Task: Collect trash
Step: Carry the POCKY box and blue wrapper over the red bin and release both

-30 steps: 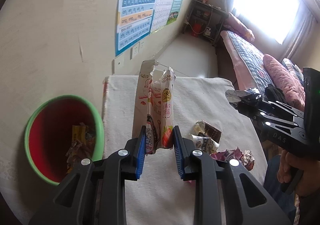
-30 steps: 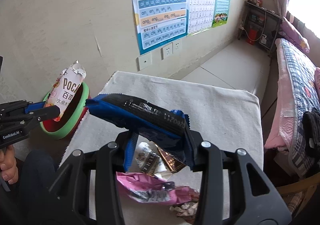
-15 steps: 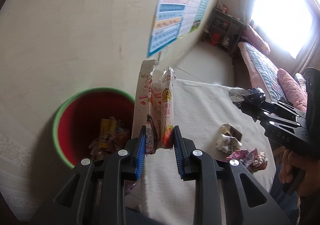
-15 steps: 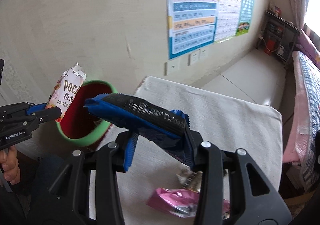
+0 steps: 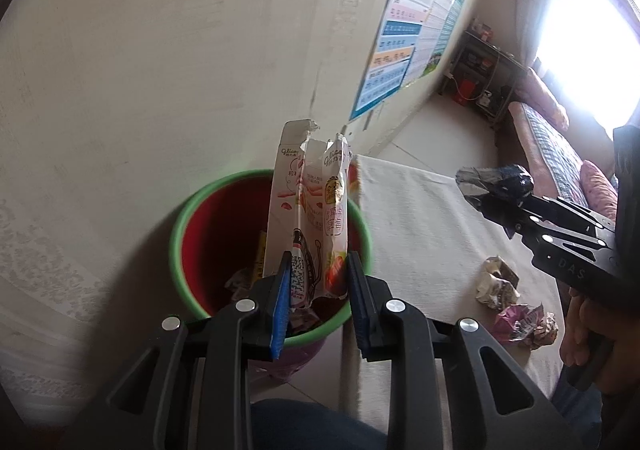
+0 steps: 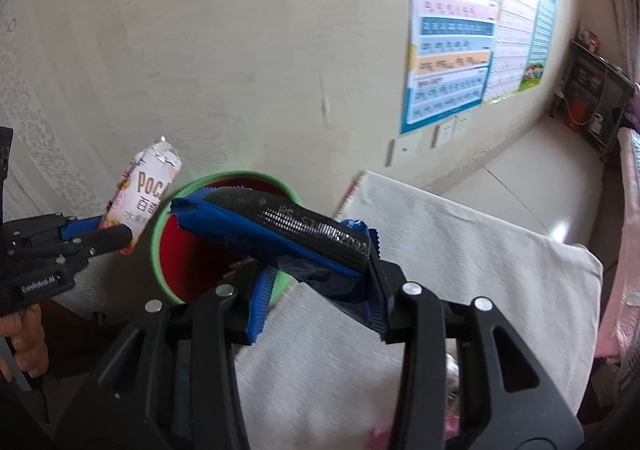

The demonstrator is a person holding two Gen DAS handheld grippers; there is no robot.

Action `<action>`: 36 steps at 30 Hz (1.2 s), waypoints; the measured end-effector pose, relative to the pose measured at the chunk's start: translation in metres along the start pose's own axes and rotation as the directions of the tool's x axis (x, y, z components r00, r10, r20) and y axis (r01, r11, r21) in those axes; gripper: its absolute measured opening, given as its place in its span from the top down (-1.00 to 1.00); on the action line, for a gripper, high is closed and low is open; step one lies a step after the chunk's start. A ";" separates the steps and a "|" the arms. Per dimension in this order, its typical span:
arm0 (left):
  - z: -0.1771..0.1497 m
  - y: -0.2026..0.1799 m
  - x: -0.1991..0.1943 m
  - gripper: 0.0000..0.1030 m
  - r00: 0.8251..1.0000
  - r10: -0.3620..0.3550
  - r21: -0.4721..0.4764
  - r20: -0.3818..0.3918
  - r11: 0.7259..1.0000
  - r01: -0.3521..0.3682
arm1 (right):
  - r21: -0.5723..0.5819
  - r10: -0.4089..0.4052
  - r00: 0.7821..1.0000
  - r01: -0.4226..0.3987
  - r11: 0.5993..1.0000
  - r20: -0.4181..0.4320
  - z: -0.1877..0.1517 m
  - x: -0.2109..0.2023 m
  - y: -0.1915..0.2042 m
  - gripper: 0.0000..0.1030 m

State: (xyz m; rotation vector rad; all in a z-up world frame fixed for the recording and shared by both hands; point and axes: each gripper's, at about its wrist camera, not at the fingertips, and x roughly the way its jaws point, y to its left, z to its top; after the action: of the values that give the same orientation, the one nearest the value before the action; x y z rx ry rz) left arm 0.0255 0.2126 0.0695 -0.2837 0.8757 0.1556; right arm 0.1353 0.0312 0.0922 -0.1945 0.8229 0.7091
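Wrappers [image 5: 516, 304] are seen only in the left wrist view, lying loose on the cloth-covered table [image 5: 424, 234], and more trash is visible inside the red bin [image 5: 224, 238] with its green rim. In that view the left gripper [image 5: 316, 282] is clamped on the foot of a torn snack box [image 5: 308, 210], which is held upright directly over the bin's opening; the right gripper [image 5: 492, 206] is seen from the side above the table, a dark wrapper at its tip. In the right wrist view the printed face of the snack box [image 6: 146, 190] is shown, held by the left gripper [image 6: 100, 234] beside the bin's [image 6: 188, 258] near rim. The right gripper [image 6: 316, 298] is closed on a blue wrapper [image 6: 280, 226], which is stretched across its fingers and reaches over the bin's edge, above the table [image 6: 460, 250].
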 end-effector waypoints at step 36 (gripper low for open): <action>-0.009 0.084 0.079 0.37 0.998 -0.026 -0.172 -0.056 0.985 0.016 | -0.030 0.120 0.981 -0.125 0.992 -0.150 0.022 0.137 0.068 0.05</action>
State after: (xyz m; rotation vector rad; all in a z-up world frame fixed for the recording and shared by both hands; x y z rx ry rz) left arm 0.0482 0.2916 -0.0124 -0.4599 0.9178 0.2042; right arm 0.1695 0.1606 0.0145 -0.2354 0.9699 0.8343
